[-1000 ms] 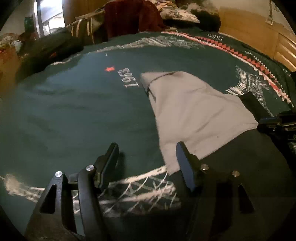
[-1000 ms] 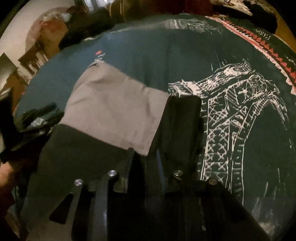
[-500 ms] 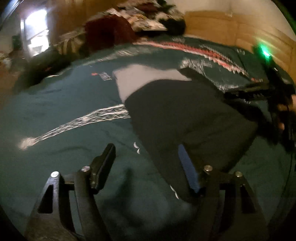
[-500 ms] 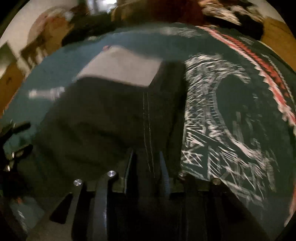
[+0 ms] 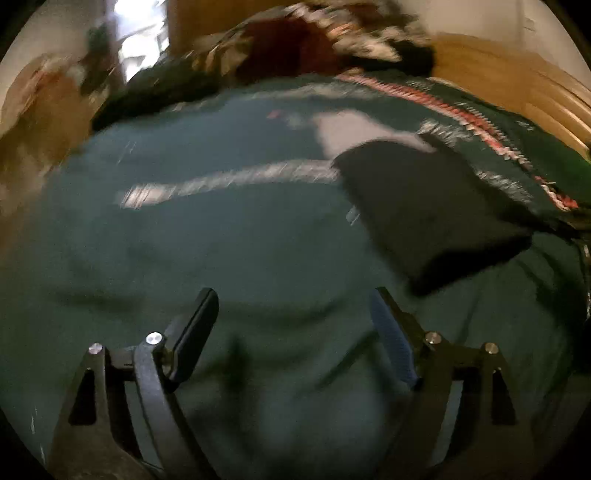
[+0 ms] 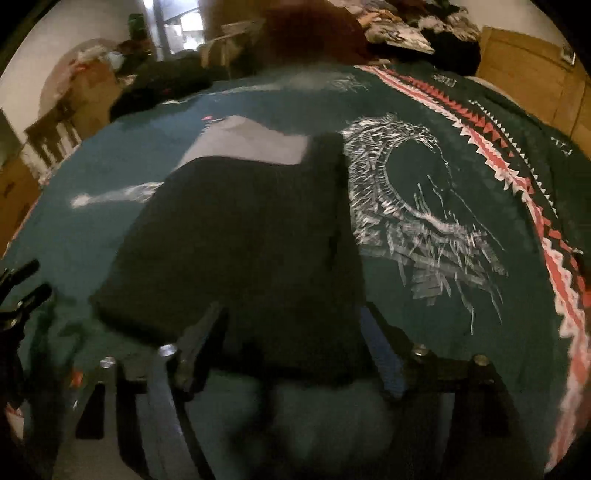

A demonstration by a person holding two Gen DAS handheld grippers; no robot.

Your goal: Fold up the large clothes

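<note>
A dark garment (image 6: 240,243) lies folded over on the teal bedspread (image 6: 461,332), with a grey panel (image 6: 255,144) of it showing at its far end. In the left wrist view the same dark garment (image 5: 424,206) sits to the upper right with its grey panel (image 5: 354,129) behind. My right gripper (image 6: 291,314) hangs over the garment's near edge; its jaws are opening and no longer press the cloth that lies between them. My left gripper (image 5: 295,299) is off to the garment's left over bare bedspread, its jaws opening with nothing between them.
The bedspread carries a white tower print (image 6: 406,206) and a red and white zigzag border (image 6: 517,177). Piled clothes (image 6: 314,33) lie at the far end. Wooden furniture (image 5: 517,85) stands at the right, and cluttered shelving (image 6: 55,129) at the left.
The dark part of the garment was drawn back over the grey panel and laid down. The right gripper, shut on its edge before, has spread. Both grippers pulled back toward the near side.
</note>
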